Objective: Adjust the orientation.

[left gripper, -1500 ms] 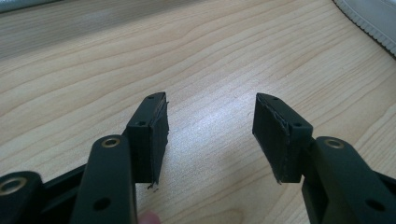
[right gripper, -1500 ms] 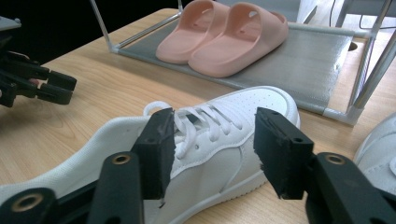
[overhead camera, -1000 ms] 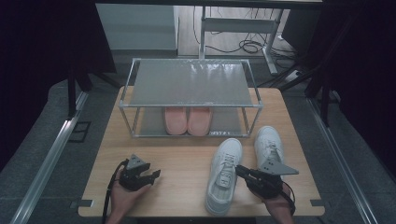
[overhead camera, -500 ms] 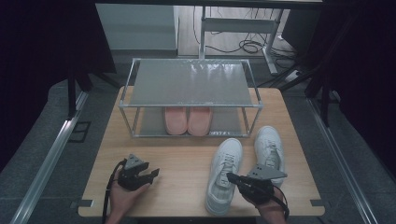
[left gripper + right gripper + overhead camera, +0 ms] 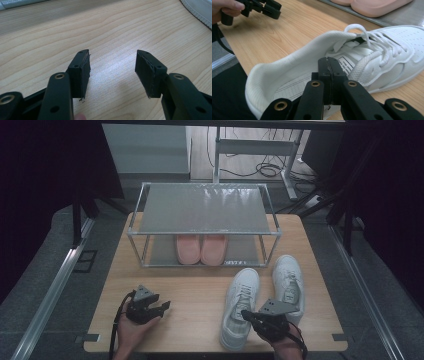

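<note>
At the lower left of the high view the left gripper (image 5: 159, 307) rests on the pale wooden table (image 5: 200, 290), its jaws spread with nothing between them, as the left gripper view confirms. Above the middle stands the metal-framed shoe rack (image 5: 202, 209) with a pair of pink slippers (image 5: 201, 249) on its lower shelf. To the right of centre lies the left white lace-up sneaker (image 5: 241, 306), toe toward the rack, with its twin, the right white sneaker (image 5: 288, 282), just beside it. At the lower right the right gripper (image 5: 247, 315) sits at the near shoe's heel opening; in the right gripper view its jaws (image 5: 329, 75) are pressed together at the collar, though I cannot tell whether they pinch the wall. A good lift likely needs a firm bite on the collar's padded edge, keeping the laces clear and the shoe level.
</note>
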### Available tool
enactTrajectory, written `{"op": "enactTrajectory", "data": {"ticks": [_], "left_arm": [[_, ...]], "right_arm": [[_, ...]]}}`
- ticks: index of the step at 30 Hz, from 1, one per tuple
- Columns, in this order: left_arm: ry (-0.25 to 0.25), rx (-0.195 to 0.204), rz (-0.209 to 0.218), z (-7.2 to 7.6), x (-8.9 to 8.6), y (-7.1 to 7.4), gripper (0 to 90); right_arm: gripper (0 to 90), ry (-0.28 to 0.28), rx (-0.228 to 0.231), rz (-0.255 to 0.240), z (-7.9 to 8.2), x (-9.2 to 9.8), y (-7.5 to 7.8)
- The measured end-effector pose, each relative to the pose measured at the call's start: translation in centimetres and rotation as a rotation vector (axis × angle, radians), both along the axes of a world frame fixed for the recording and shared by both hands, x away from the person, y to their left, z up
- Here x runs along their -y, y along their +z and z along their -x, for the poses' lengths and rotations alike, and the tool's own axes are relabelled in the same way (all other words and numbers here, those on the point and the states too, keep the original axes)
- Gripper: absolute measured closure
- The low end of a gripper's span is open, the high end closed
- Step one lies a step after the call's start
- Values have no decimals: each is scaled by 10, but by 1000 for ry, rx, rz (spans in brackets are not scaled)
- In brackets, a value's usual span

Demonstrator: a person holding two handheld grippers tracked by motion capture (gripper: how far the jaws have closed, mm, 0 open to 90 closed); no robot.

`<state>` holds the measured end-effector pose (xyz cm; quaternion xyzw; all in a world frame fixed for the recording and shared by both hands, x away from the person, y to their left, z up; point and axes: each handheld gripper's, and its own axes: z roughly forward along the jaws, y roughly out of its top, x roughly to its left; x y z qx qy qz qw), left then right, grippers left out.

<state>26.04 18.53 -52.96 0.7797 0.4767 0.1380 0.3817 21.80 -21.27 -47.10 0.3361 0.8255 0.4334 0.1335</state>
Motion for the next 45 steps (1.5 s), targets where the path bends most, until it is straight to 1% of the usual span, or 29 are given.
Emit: {"op": "enactTrajectory", "data": {"ticks": [3,12,16,19,22,24,28,32,36,40,45], "left_arm": [[3,-2,0,0,0,-1,464],[3,-11,-6,-1,0,-2,464],[4,-12,-6,-1,0,-3,465],[1,-10,-5,-1,0,-2,465],[6,-8,-2,-1,0,-1,465],[6,-9,-2,-2,0,-1,465],[2,-10,-2,-2,2,-1,465],[-1,-9,-2,-2,2,-1,465],[-1,-8,0,-2,2,0,465],[-1,-8,2,-2,1,0,464],[-4,-8,2,-2,2,-1,465]], "right_arm": [[900,-9,-2,6,0,4,1],[900,-56,-12,10,-1,27,2],[900,-71,-9,14,-2,31,2],[900,-64,-9,6,-2,32,4],[900,-62,14,-8,-1,31,10],[900,-66,30,-28,-2,33,18],[900,-94,69,-48,-11,37,33],[900,-123,52,-11,-29,39,41],[900,-139,19,45,-45,34,40],[900,-148,-14,82,-53,30,32],[900,-156,-33,125,-56,28,25]]}}
